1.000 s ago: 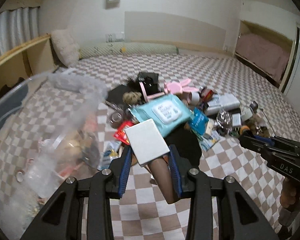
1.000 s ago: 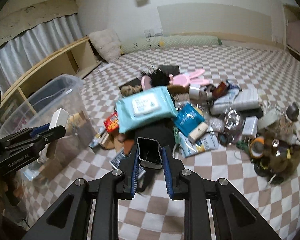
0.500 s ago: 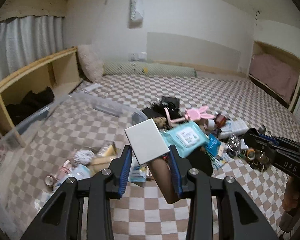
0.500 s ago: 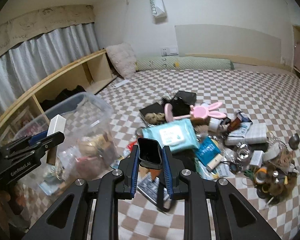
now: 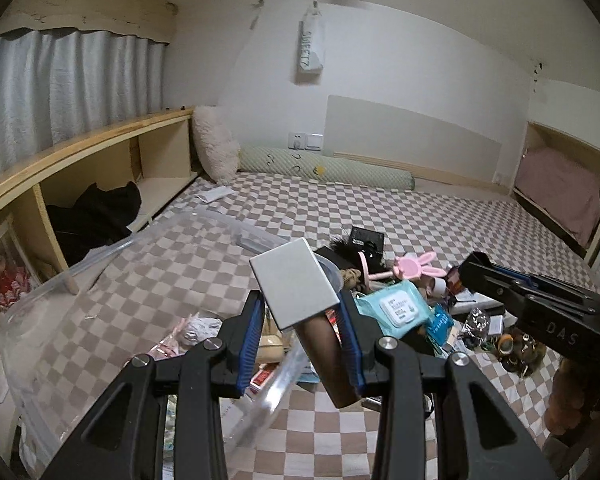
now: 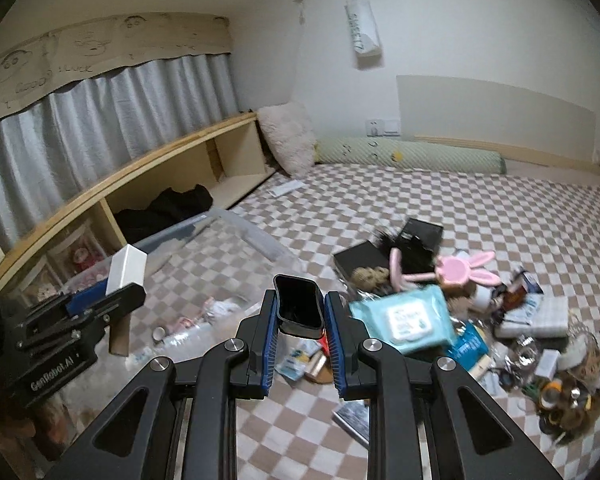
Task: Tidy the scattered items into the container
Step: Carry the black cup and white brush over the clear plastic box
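My left gripper [image 5: 300, 320] is shut on a white-topped brown box [image 5: 296, 280], held above the near rim of the clear plastic bin [image 5: 112, 252]. The left gripper also shows in the right wrist view [image 6: 112, 300] with the white box [image 6: 126, 270]. My right gripper [image 6: 300, 316] is shut on a small black case [image 6: 300, 306], held high near the bin's right side. The right gripper shows at the right of the left wrist view [image 5: 496, 276]. Scattered items lie on the checkered mat: a blue wipes pack [image 6: 404, 316], a pink bunny mirror [image 6: 460, 270].
The bin [image 6: 228, 240] holds several small items. A wooden shelf unit [image 5: 80, 168] runs along the left wall with black cloth inside. A fluffy pillow [image 6: 288, 142] and a green bolster [image 6: 412, 156] lie at the back. More clutter [image 6: 560, 360] sits at the right.
Both grippers have risen and tilted up with their objects still held. The view now takes in more of the room, and the bin and pile sit lower and farther away.
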`<state>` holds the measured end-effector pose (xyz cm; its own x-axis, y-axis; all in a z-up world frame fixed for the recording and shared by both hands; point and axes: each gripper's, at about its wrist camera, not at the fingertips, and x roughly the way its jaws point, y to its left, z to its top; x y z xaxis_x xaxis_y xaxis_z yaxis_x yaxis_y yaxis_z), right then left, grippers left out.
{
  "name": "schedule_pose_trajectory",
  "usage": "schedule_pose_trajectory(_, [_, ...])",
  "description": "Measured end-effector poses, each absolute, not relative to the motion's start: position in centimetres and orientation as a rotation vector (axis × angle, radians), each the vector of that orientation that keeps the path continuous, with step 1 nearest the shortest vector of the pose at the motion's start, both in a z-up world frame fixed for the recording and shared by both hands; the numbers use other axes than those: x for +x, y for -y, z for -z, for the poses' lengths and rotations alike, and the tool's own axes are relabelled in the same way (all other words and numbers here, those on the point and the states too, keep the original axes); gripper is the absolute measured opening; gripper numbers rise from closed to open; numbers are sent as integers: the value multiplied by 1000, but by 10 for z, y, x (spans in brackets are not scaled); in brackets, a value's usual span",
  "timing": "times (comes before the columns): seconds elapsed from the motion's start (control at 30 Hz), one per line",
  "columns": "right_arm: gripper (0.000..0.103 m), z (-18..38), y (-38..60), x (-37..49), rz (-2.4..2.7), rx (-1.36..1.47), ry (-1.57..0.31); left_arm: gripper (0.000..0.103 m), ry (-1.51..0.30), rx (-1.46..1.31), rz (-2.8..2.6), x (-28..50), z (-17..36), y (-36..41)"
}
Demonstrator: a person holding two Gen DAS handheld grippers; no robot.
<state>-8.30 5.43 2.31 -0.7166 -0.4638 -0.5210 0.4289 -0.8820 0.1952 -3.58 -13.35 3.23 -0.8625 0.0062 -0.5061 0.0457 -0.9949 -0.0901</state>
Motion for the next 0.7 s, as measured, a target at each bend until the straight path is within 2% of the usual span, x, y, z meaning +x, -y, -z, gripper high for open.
schedule_pose_trajectory(0.7, [24, -26, 40, -103, 2384, 808, 46, 37, -232, 847, 2822, -35, -27, 200])
